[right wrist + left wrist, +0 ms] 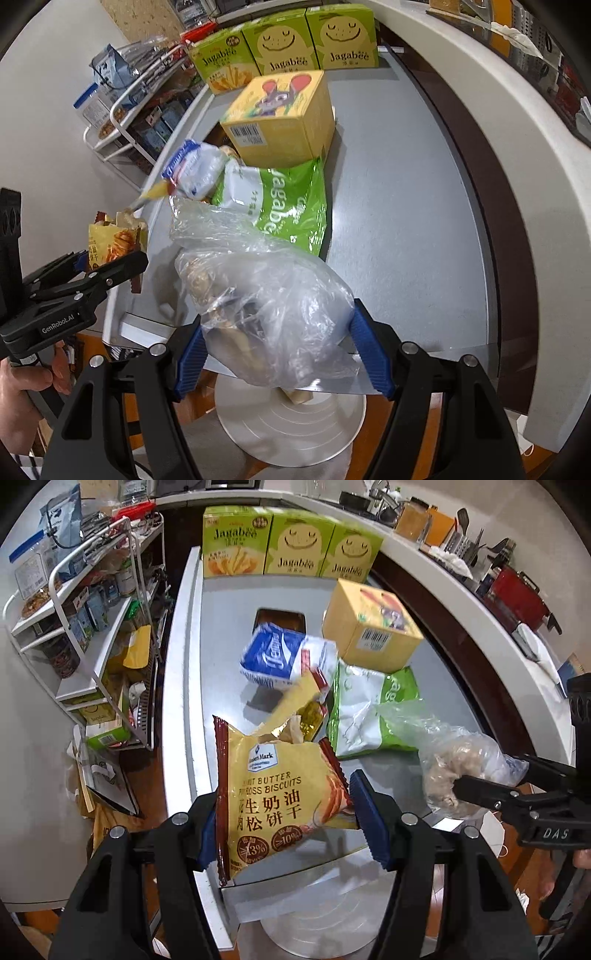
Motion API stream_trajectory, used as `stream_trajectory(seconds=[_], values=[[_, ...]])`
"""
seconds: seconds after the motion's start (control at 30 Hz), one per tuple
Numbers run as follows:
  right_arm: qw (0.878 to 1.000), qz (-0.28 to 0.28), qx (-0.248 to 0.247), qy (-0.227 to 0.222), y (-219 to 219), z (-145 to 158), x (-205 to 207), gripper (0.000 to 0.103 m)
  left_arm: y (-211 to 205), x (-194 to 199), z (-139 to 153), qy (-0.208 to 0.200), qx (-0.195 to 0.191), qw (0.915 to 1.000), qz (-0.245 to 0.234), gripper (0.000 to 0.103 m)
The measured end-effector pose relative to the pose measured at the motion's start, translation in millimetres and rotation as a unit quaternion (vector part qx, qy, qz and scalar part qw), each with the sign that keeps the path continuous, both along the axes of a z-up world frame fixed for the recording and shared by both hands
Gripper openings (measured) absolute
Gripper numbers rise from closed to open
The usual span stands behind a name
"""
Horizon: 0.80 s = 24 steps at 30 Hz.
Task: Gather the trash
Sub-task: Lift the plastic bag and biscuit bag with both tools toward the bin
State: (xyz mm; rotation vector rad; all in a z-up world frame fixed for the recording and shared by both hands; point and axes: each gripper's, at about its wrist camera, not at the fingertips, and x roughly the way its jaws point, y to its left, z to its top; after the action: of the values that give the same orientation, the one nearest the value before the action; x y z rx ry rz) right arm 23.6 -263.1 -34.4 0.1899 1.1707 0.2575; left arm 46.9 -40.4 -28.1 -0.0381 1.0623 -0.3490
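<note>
My left gripper (288, 819) is shut on a torn yellow peanut butter biscuit wrapper (273, 794), held above the near end of the grey table (221, 602). My right gripper (280, 354) is shut on a clear plastic bag (266, 302) with beige scraps inside; the bag also shows in the left wrist view (458, 764). On the table lie a blue and white wrapper (284, 653) and a green Jagabee bag (369, 709). The left gripper and its wrapper (110, 247) show at the left in the right wrist view.
A yellow cartoon box (369, 627) stands mid-table, and three green Jagabee boxes (291, 542) line the far end. A white wire rack (85, 627) full of goods stands left. A round metal lid (291, 421) sits below the table's near edge. A white counter (517, 147) curves along the right.
</note>
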Motion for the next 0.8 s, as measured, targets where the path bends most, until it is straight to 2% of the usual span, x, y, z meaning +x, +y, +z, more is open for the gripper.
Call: stream_trajectory(seconds=[0.4,0.57,0.8], values=[[0.999,0.023,0.016,-0.033,-5.5,34.5,-15.5,0.07,7.4,-23.3,27.9,-0.021,-0.036,0.9991,-0.007,0.063],[0.999,0.032,0.026,-0.027,-12.6,38.4,-31.4,0.07,4.2,-41.9,30.9,-0.019,-0.039,0.9988,-0.023,0.063],[0.999,0.043,0.031,-0.003,-24.0,32.1,-60.5,0.07,-7.7,-71.7,24.8,-0.006,-0.022,0.998,-0.058,0.063]])
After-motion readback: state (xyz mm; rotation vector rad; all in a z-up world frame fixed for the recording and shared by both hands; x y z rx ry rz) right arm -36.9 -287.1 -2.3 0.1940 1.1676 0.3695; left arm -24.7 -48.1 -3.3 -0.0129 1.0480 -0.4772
